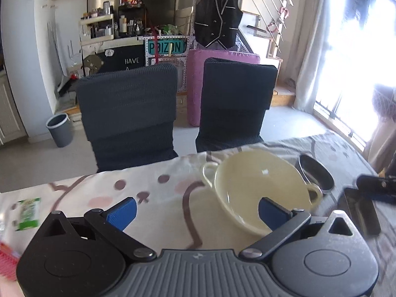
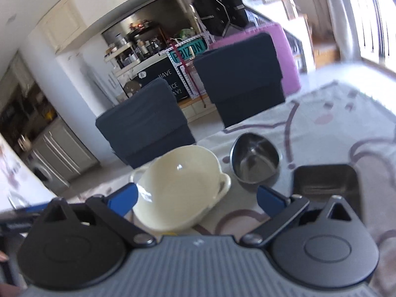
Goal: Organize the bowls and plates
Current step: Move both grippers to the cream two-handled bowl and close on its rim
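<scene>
A cream two-handled bowl [image 1: 257,185] stands on the patterned tablecloth [image 1: 160,198]; it also shows in the right wrist view [image 2: 178,183]. A round steel bowl [image 2: 255,160] stands to its right, seen edge-on in the left wrist view [image 1: 316,173]. A square steel container [image 2: 326,183] stands nearer, also in the left wrist view [image 1: 358,210]. My left gripper [image 1: 196,211] is open and empty, its right finger in front of the cream bowl's near rim. My right gripper [image 2: 196,199] is open and empty, just short of the cream bowl; its tip shows in the left wrist view [image 1: 376,188].
Two dark blue chairs [image 1: 128,113] [image 1: 237,104] stand at the table's far edge. A green packet [image 1: 28,212] and a red item [image 1: 8,259] lie at the left of the table. A grey bin [image 1: 59,128] stands on the floor.
</scene>
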Available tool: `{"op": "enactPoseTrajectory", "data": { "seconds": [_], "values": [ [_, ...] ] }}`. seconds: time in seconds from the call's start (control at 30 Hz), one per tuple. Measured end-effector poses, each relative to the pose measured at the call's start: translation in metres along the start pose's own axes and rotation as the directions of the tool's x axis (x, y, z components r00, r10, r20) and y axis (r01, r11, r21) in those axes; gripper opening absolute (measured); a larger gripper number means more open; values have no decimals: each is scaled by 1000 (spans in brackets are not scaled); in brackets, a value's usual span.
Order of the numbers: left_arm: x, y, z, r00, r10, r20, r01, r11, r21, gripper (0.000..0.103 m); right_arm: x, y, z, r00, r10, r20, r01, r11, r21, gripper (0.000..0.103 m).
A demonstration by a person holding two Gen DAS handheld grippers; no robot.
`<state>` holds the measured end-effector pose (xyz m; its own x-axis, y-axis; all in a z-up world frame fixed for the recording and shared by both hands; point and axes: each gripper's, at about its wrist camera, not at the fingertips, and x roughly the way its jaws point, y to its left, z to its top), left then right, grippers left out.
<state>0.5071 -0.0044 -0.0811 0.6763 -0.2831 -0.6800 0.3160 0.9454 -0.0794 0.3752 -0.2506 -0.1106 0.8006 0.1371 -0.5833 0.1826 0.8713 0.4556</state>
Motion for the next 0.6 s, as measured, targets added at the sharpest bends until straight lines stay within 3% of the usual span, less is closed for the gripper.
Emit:
{"op": "enactPoseTrajectory", "data": {
  "seconds": [0.13,0.27,0.47,0.53,0.6],
  "values": [
    [42,7,14,1000,-6,-20,4,998,-66,103,32,-24,5,999,38,-22,-33,981,191,101],
    [76,17,25,999,-38,-36,34,992,-120,103,50,-34,-3,997,72,-25,-62,962,266,92],
    [108,14,34,993,-107,-41,101,987,-128,103,67,-49,-10,995,79,-54,-59,953,297,66],
    [118,12,35,989,-131,-63,123,985,-121,102,71,-51,-12,995,86,-58,-65,952,301,52],
    [124,9,36,987,-142,-75,134,986,-101,95,76,-50,-13,995,82,-61,-62,957,285,42]
  ]
}}
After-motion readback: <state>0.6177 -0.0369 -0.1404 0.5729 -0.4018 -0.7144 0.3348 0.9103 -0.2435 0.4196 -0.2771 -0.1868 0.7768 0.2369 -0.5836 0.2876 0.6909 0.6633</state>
